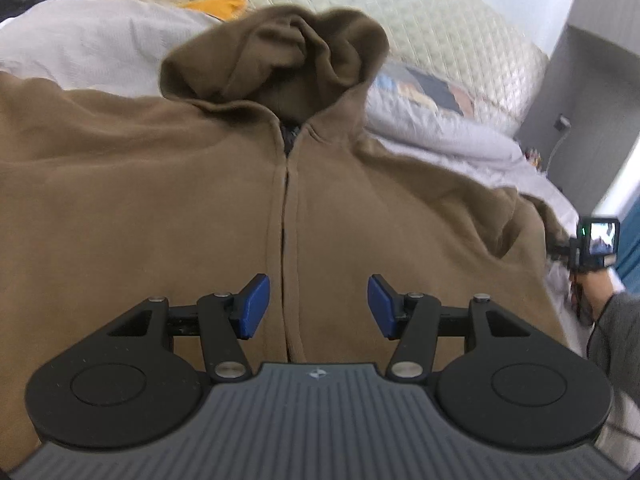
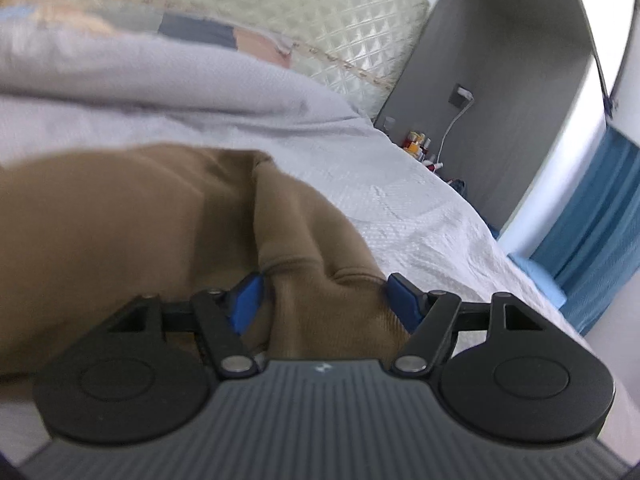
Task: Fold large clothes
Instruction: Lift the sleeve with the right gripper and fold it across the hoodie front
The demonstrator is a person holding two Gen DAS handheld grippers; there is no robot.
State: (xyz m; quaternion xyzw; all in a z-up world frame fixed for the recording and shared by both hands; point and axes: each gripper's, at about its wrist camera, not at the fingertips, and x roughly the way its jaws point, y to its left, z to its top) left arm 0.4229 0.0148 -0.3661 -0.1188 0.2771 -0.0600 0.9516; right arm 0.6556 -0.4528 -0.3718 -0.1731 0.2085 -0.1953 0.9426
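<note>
Nearest in the left wrist view, the left hand-held gripper (image 1: 318,306) hangs over the lower front of the brown hoodie (image 1: 168,200), its blue pads apart and bare, one on each side of the zipper line (image 1: 285,216) and clear of the cloth. In the right wrist view the right hand-held gripper (image 2: 326,300) is down at the hoodie's right edge, with a bunched fold of the sleeve (image 2: 312,240) lying between its pads; the jaws are closing, though the pads do not yet look pressed onto the fabric, so the grip is not made. The hoodie lies face up and spread across the bed (image 2: 400,200), zipped, with the hood (image 1: 276,48) rumpled at the far end toward the quilted headboard (image 1: 420,12). Beyond it lie a pale blanket (image 1: 100,40) and a patterned pillow (image 1: 424,92); at the far right edge the person's grey sleeve (image 1: 616,344) is in sight. By my reading the step in hand is taking hold of the right sleeve to begin the first fold inward. The next move calls for a firm pinch on that fold, then a low carry across the chest toward the zipper, while the left hand-held gripper either pins the body or takes the matching left side.
</note>
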